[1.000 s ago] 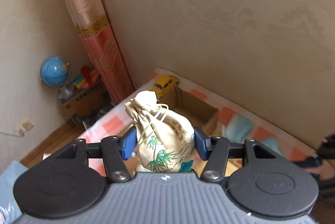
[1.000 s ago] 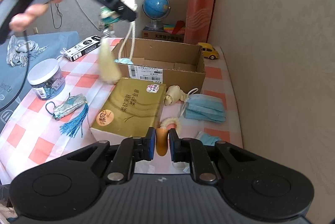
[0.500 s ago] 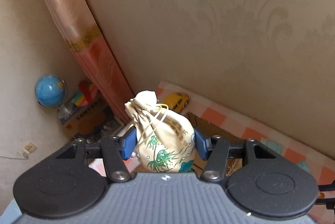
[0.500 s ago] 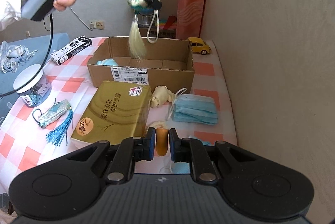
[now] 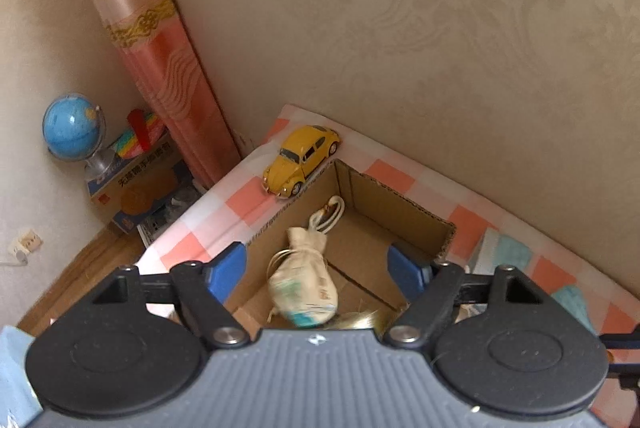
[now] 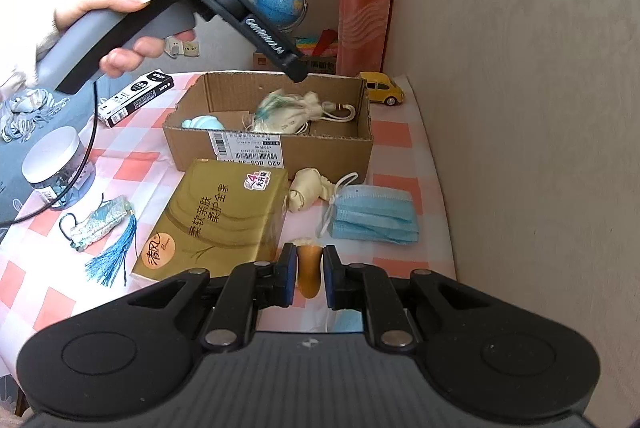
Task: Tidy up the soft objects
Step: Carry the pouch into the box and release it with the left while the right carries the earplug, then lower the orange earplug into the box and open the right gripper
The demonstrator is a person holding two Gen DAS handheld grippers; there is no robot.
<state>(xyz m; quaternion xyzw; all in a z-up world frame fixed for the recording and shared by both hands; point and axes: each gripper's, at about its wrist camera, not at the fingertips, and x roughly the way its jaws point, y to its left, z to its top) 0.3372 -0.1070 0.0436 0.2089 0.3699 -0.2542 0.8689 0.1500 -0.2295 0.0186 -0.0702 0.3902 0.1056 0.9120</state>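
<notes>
Cloth pouch (image 5: 303,288) lumpy in cardboard box (image 5: 400,216) | left gripper (image 5: 316,270) just widened, empty | right gripper (image 6: 310,274) pinching tan piece (image 6: 309,270)

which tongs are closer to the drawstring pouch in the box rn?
Left. The left tongs hang open right above the drawstring pouch in the cardboard box. The right tongs sit shut near the table's front edge, clamping an orange piece.
</notes>
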